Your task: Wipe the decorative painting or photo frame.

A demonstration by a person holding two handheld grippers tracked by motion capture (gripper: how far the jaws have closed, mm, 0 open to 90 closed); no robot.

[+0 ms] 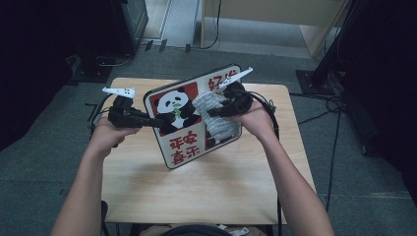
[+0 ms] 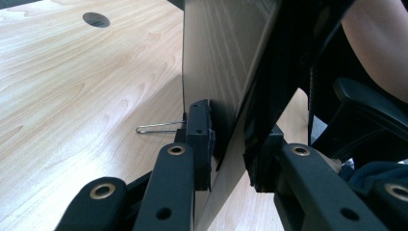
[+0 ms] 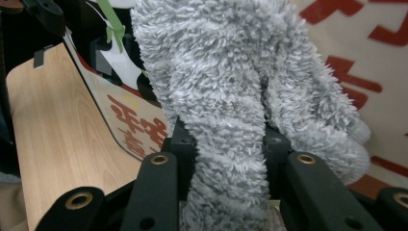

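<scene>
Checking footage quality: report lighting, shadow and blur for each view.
High view: table evenly lit, surroundings dark, panda board casts a soft shadow. Left gripper view: the board's edge sharp between the left gripper pads, its back shaded. Right gripper view: grey fluffy cloth crisp in the right gripper, bright, no glare.

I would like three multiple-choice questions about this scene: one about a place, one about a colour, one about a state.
1. Where does the fluffy grey cloth lie?
A. on the floor
B. against the panda picture board
C. under the wooden table

2. What colour are the board's large characters?
A. red
B. blue
C. green

3. How is the left gripper?
A. open in the air
B. lying on the table
C. shut on the board's edge

B: the cloth presses on the board's face.
A: they are red on cream.
C: its fingers clamp the board.
</scene>
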